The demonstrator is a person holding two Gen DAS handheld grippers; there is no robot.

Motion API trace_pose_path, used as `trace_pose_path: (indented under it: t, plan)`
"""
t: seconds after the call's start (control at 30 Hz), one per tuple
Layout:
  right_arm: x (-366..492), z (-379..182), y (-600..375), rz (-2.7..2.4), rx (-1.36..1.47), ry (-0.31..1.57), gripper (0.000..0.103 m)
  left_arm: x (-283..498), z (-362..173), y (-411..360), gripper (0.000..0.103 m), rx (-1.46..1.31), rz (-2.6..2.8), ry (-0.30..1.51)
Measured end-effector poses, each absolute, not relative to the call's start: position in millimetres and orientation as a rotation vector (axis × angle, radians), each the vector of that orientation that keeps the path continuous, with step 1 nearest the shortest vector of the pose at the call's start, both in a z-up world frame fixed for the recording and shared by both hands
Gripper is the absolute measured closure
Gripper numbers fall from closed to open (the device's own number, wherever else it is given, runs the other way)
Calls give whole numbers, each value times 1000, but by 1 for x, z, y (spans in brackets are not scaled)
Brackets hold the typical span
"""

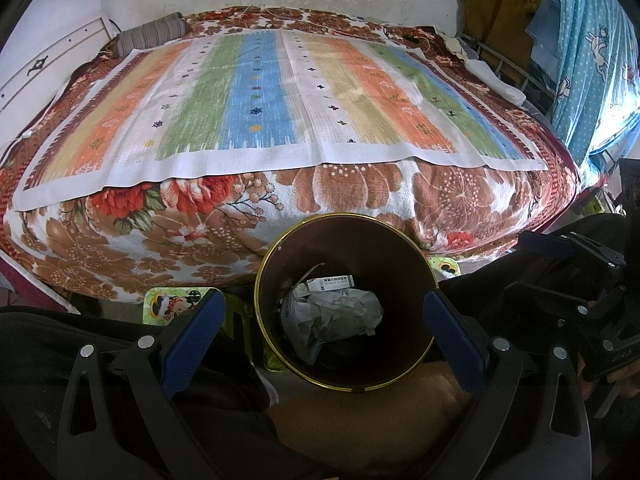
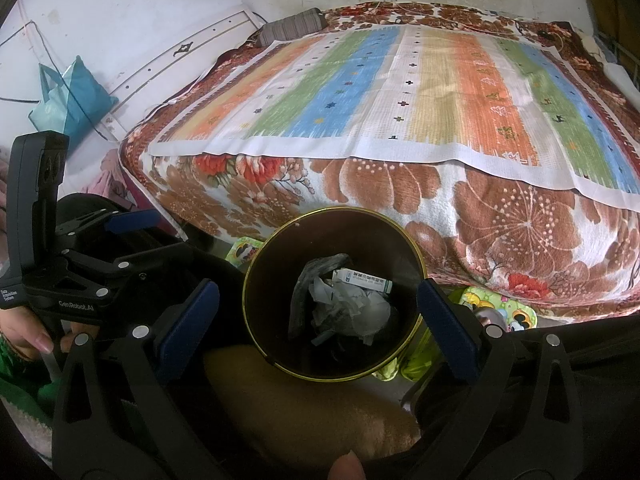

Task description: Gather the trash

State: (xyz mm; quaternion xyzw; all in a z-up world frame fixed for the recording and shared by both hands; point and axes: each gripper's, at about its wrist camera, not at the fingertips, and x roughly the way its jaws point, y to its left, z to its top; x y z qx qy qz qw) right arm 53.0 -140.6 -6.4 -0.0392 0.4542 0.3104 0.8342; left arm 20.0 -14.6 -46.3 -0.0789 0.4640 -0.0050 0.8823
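while both claws hang wide open, empty: bin (image 1: 420, 256) upright, small box (image 1: 330, 282) inside lying flat, crosswise.

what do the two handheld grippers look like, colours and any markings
Both the left gripper and the right gripper have black angular frames with silver round bolts and fingers faced with dark blue pads. The right wrist view shows white "GenRobot.AI" lettering on the left one's body, and a green sleeve.
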Motion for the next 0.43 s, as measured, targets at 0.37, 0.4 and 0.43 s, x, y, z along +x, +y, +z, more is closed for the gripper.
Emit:
trace_pose_path:
  t: [0.37,0.4,0.43]
  plan:
    - [53,-7,-141,657,-82,962,9,17,-45,-20,6,-171,-16,967]
    - [53,-7,-141,657,-81,962,9,17,-45,-20,6,-171,-16,967]
    - [53,-7,-141,658,-81,962,9,17,-45,-19,6,-172,-16,967]
